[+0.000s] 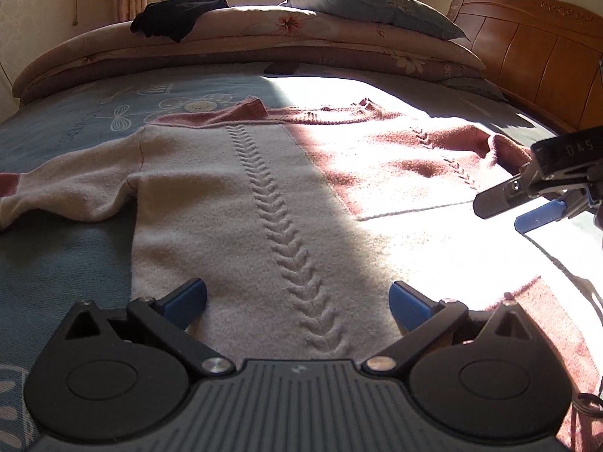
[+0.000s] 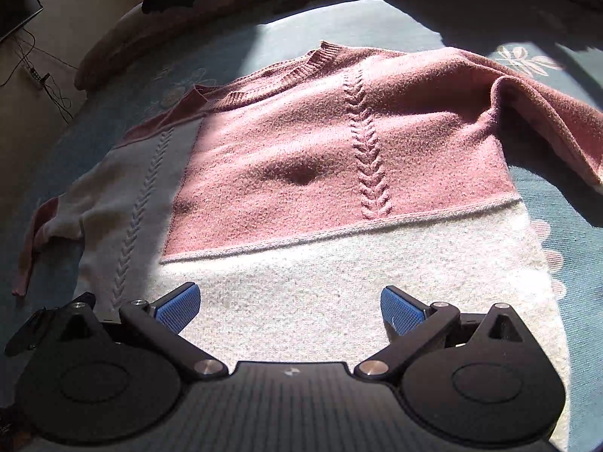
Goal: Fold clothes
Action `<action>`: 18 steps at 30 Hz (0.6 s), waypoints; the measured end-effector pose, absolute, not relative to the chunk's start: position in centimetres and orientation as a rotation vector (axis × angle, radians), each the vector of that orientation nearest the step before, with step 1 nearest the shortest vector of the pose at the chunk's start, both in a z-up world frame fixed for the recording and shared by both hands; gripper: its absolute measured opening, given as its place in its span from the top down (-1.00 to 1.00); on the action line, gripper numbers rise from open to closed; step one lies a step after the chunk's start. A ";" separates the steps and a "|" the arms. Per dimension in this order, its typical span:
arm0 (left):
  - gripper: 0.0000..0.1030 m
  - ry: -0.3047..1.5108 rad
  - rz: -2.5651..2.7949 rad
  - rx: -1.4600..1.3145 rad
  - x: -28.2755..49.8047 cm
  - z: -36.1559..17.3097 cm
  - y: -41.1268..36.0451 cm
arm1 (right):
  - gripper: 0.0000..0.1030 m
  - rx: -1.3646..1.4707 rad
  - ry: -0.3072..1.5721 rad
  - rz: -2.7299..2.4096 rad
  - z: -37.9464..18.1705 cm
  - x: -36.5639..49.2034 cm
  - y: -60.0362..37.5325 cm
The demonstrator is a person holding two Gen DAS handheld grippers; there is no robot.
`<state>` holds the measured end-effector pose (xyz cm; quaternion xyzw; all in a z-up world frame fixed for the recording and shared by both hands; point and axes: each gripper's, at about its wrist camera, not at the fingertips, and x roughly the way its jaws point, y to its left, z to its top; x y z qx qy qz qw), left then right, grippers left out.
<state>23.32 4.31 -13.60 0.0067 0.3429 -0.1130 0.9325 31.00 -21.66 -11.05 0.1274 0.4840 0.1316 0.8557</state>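
Observation:
A knit sweater point(image 1: 264, 188) point(image 2: 331, 158) in pink and cream panels lies flat on the bed, front up, collar away from me, both sleeves spread out. My left gripper point(image 1: 297, 301) hovers open over the cream lower part, beside a cable-stitch line, with nothing between its blue pads. My right gripper point(image 2: 290, 307) is open above the cream hem area. The right gripper point(image 1: 527, 207) also shows in the left wrist view at the right edge, above the sweater's right side. The left gripper's tip point(image 2: 41, 324) peeks in at the lower left of the right wrist view.
The bed has a blue patterned sheet point(image 1: 68, 120). A folded floral quilt point(image 1: 245, 37), a grey pillow point(image 1: 373, 3) and a dark garment point(image 1: 177, 19) are stacked at the far side. A wooden headboard point(image 1: 527, 49) stands at right. Cables point(image 2: 45, 83) lie on the floor.

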 end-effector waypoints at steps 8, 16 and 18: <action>-0.99 0.688 -0.220 0.011 23.0 -13.7 4.3 | -1.00 0.303 0.947 0.312 -11.9 29.6 -22.5; -0.99 0.684 -0.215 0.039 23.1 -13.8 3.9 | -1.00 0.085 0.914 0.312 -12.2 28.5 -20.1; -0.99 0.682 -0.216 0.040 23.1 -13.8 3.9 | -1.00 -0.006 0.926 0.308 -12.2 28.4 -19.1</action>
